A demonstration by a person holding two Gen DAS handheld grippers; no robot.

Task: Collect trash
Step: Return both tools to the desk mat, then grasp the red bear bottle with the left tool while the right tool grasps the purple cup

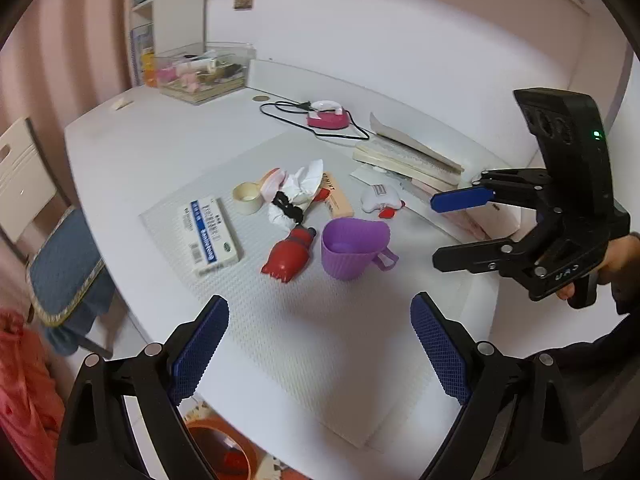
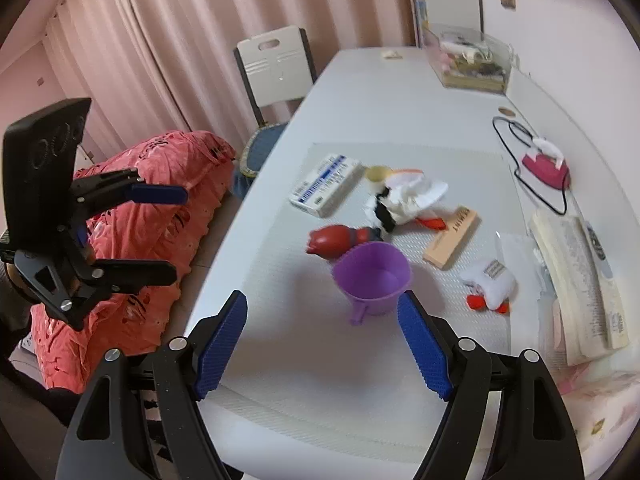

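Observation:
On a white mat lie a crumpled white tissue with a black band, a crushed red bottle, a purple cup, a white and blue box, a tape roll and a tan box. My left gripper is open and empty above the mat's near part. My right gripper is open and empty just short of the purple cup; it also shows in the left wrist view. The tissue and bottle lie beyond the cup.
A small white and red plush, stacked books, a pink device with black cord and a clear storage box sit on the table. An orange bin stands below the table edge. A chair and red bedding are at the left.

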